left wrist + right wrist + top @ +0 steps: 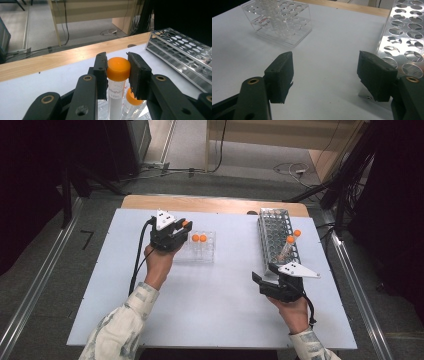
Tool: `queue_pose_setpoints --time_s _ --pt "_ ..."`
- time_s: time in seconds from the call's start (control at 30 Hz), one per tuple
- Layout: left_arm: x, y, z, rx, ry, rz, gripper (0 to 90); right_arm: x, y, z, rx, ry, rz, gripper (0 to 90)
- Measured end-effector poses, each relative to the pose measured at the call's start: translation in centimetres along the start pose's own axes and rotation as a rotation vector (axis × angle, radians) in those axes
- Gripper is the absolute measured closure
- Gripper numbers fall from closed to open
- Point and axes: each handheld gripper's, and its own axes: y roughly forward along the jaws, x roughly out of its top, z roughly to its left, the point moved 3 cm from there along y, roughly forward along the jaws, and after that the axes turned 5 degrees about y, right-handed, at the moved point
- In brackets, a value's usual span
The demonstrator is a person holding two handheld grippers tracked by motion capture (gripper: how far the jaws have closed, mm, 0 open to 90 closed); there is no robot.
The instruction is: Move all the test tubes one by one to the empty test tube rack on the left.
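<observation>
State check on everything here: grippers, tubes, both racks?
left gripper: shut on the held tube's orange cap
held tube: capped, upright, over the clear rack
clear rack: two more capped tubes standing in it
right gripper: open, nothing between the jaws
metal rack: two capped tubes standing in it, leaning; most holes unfilled

On the table (210, 315), a clear rack (200, 251) stands left of centre with two capped tubes (199, 239) in it. A metal rack (278, 237) lies to the right holding two more tubes (288, 246). The left gripper (183, 226) sits beside the clear rack; the right gripper (265, 272) sits before the metal rack.
</observation>
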Motion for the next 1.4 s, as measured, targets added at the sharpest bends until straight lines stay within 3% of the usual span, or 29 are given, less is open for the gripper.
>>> queue_pose_setpoints --time_s 0.33,0.87,0.93,1.13,1.3,1.4 --pt "-1.6 0.5 -0.1 0.001 -0.009 0.018 69.6 -0.1 0.1 0.1 0.0 -0.001 0.005 27.9" --pt "-1.3 -0.4 0.0 -0.018 -0.045 -0.01 61.9 -0.1 0.0 0.0 -0.002 0.004 0.003 27.9" --pt "-1.3 -0.6 0.0 -0.023 -0.054 -0.013 58.9 -0.1 0.0 0.0 -0.002 0.004 0.004 27.9" --pt "-1.6 -1.3 -0.4 -0.01 -0.054 0.001 37.9 -0.1 0.1 0.0 -0.006 0.004 0.005 27.9" --pt "-2.5 -2.5 -0.7 0.011 -0.046 -0.005 28.9 -0.1 0.0 -0.2 -0.009 0.004 -0.001 28.4" --pt "-3.2 -3.3 -0.6 0.008 -0.061 -0.012 27.0 -0.1 -0.1 -0.4 -0.014 0.013 -0.004 28.5"
